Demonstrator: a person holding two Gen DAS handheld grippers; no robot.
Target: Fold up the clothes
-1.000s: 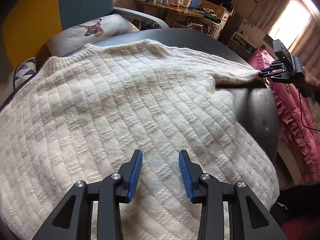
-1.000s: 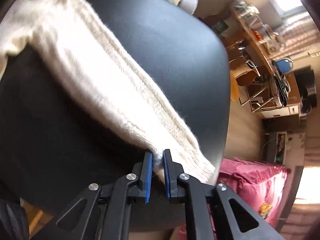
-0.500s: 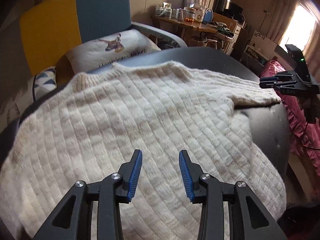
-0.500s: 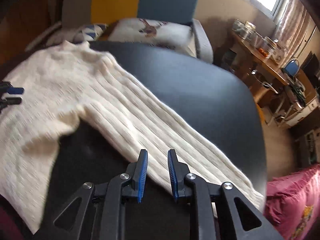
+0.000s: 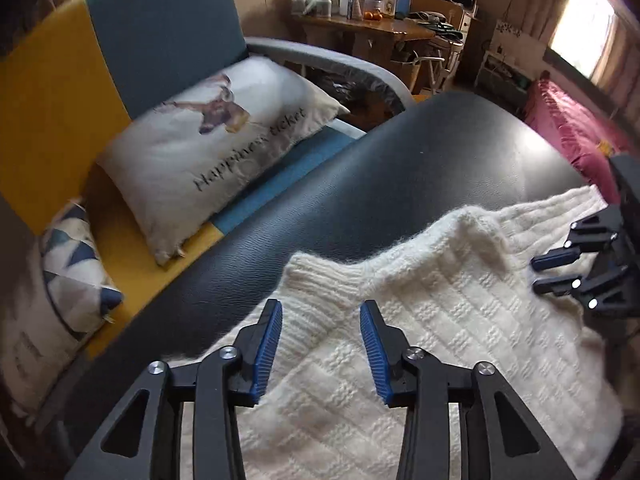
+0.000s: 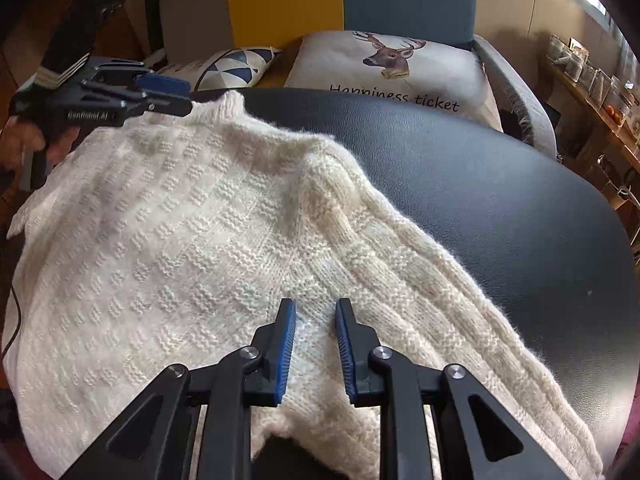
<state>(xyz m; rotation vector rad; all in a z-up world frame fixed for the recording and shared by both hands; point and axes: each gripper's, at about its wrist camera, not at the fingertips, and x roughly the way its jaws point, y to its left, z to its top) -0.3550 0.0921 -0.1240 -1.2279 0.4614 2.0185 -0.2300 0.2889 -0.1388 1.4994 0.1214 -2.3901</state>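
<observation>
A cream knit sweater (image 5: pixel 460 340) (image 6: pixel 180 260) lies spread on a round black table (image 5: pixel 400 184) (image 6: pixel 500 200). My left gripper (image 5: pixel 320 312) (image 6: pixel 180 96) hovers open just short of the ribbed collar (image 5: pixel 320 276) (image 6: pixel 232 104), with nothing between its fingers. A hand (image 6: pixel 24 140) holds it at the far left of the right wrist view. My right gripper (image 6: pixel 316 312) (image 5: pixel 538 274) is open by a narrow gap above the knit where the sleeve (image 6: pixel 460 320) joins the body. That sleeve runs flat toward the table's near right edge.
A yellow and blue sofa (image 5: pixel 160 32) stands behind the table, bearing a deer-print pillow (image 5: pixel 224 140) (image 6: pixel 392 68) and a triangle-pattern cushion (image 5: pixel 72 264). Farther back are a wooden table with jars (image 5: pixel 360 28) and a pink bedspread (image 5: pixel 568 128).
My right gripper let go of the sleeve's end and moved up to the shoulder. My left gripper travelled from the sweater's lower body up to the collar, staying open.
</observation>
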